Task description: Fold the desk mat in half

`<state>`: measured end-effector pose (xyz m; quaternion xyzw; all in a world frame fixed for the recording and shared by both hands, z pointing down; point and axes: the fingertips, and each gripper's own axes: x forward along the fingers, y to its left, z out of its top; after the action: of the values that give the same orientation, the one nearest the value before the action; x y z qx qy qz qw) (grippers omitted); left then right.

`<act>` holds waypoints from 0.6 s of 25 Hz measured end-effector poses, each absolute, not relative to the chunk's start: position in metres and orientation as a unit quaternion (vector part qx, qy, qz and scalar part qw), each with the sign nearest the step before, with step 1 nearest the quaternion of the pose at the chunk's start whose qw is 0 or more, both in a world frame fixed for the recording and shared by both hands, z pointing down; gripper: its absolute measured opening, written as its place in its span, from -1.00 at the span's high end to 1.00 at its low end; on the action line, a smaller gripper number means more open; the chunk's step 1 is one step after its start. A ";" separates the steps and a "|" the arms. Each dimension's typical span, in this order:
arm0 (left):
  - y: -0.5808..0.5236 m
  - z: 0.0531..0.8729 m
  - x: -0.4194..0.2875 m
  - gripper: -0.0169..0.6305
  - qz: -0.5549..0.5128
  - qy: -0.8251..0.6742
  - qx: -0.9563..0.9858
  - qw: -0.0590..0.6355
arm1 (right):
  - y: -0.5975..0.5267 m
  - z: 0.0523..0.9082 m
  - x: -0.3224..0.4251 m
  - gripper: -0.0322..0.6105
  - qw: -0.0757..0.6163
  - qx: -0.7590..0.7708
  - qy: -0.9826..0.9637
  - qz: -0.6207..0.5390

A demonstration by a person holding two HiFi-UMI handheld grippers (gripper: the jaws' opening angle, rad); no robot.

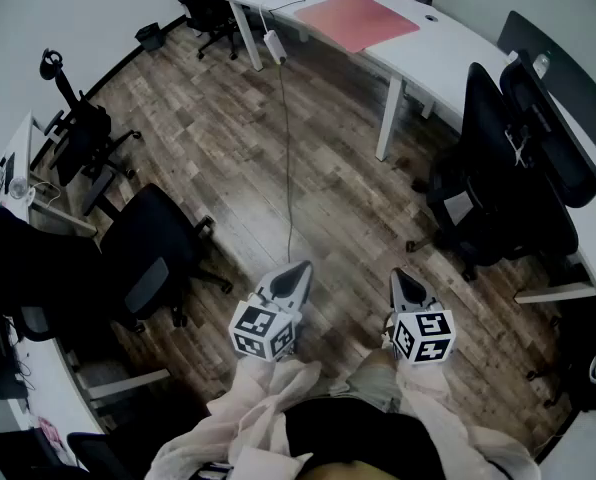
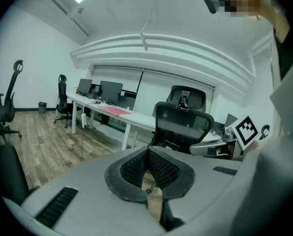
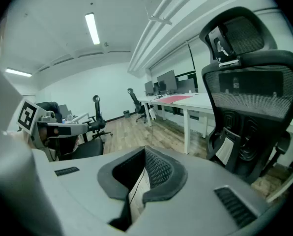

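The pink desk mat (image 1: 356,20) lies flat on a white desk (image 1: 448,53) far across the room. It also shows small in the left gripper view as the mat (image 2: 116,110) and in the right gripper view as the mat (image 3: 175,99). Both grippers are held close to the person's body over the wooden floor, well away from the desk. My left gripper (image 1: 299,270) has its jaws together with nothing between them, as its own view of the left gripper (image 2: 147,152) confirms. My right gripper (image 1: 403,278) is likewise shut and empty, seen again as the right gripper (image 3: 144,154).
Black office chairs stand right (image 1: 488,158) and left (image 1: 153,253) of the path, with another chair (image 1: 83,133) further left. A thin cable (image 1: 286,158) hangs from the desk down to the floor. More white desks (image 1: 38,388) line the left side.
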<state>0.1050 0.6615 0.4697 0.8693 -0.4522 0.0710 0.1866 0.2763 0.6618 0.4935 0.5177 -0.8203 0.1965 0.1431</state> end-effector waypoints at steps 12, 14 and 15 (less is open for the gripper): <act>0.707 0.466 -0.047 0.87 0.086 -0.422 0.887 0.165 | 0.718 0.462 0.123 0.86 0.098 0.553 -0.811 0.161; 0.706 0.463 -0.057 0.87 0.086 -0.417 0.890 0.163 | 0.721 0.456 0.112 0.86 0.101 0.551 -0.813 0.157; 0.703 0.459 -0.060 0.87 0.087 -0.414 0.892 0.161 | 0.721 0.454 0.107 0.86 0.103 0.551 -0.813 0.156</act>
<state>-0.0601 0.7033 0.4593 0.8918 -0.4138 0.0872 0.1607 0.1071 0.7207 0.4535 0.5512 -0.8131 0.1564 0.1029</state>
